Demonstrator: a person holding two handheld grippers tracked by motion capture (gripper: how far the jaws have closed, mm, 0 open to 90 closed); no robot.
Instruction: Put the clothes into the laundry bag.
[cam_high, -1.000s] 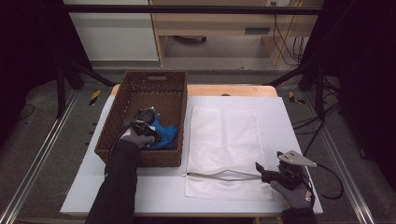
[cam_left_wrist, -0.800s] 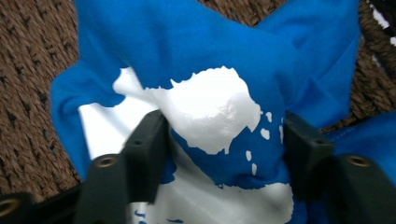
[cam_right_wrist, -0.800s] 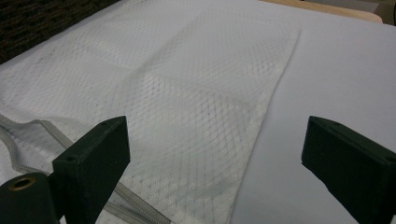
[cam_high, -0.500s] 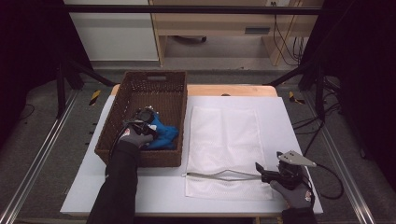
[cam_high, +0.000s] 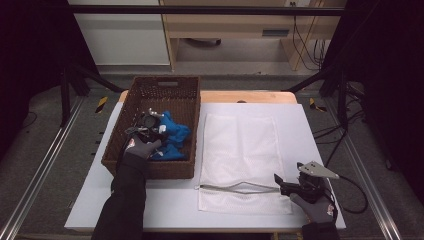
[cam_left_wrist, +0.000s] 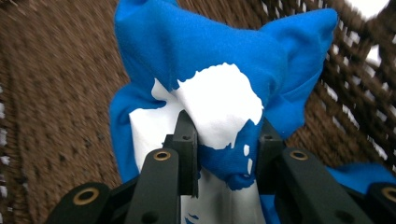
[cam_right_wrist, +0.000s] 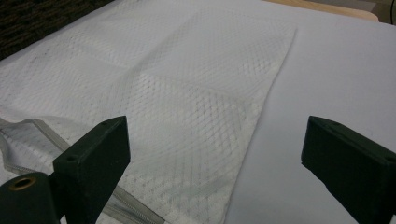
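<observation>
- The left hand-held gripper (cam_high: 150, 125) is down inside the brown wicker basket (cam_high: 150, 92), and its jaws have just been closing on a fold of the blue garment (cam_left_wrist: 196, 51) with its white print.
- In the left gripper view the cloth fills the gap between the two black jaws, which pinch a bunched ridge of it; the rest of the garment lies crumpled on the basket floor, toward the wall nearest the bag.
- The right hand-held gripper (cam_high: 282, 182) rests at the near right of the tabletop (cam_high: 305, 125), jaws spread wide with nothing between them, just beside the zipper edge of the white mesh laundry bag (cam_high: 240, 150).
- The step in hand looks like picking the garment up, probably to load it into the bag.
- To do it well: finish the squeeze before lifting, so the thick fold cannot slip.
- Lift straight up until the trailing cloth clears the basket rim; the rough weave could snag it.
- The bag's mouth lies nearly flat, so the right gripper should probably hold it open.
</observation>
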